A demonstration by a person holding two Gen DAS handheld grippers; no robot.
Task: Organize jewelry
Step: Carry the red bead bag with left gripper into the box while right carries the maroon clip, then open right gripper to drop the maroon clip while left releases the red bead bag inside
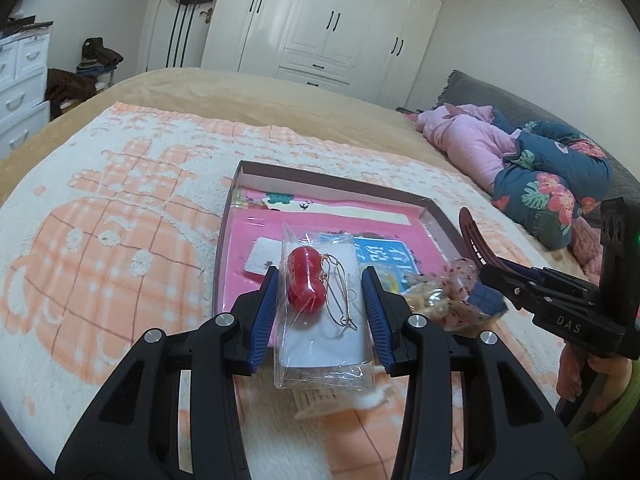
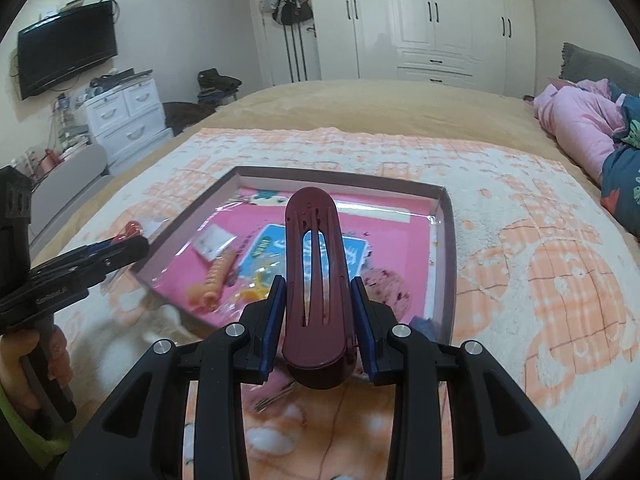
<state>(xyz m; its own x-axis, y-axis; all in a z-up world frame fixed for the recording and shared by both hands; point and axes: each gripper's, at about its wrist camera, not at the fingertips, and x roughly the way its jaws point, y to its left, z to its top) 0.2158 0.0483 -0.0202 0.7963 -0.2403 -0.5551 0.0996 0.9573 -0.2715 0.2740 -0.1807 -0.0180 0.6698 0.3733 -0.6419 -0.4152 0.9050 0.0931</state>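
Bed (image 1: 280,92) under an orange-and-white blanket (image 1: 100,240). Shallow cardboard box (image 2: 447,240) mid-frame, pink-lined, holding small trinkets. Left claw (image 1: 322,304) clamped on a clear packet of red bead earrings (image 1: 306,280), lower centre. Right claw (image 2: 320,316) gripping a maroon hair clip (image 2: 316,280) upright above the box's near edge.

A bedroom: a white wardrobe (image 2: 436,20) fills the far wall, bags (image 2: 290,4) hang left of it, a black television (image 2: 66,54) hangs above white drawers (image 2: 128,114), and a tan bed (image 2: 360,108) lies near.
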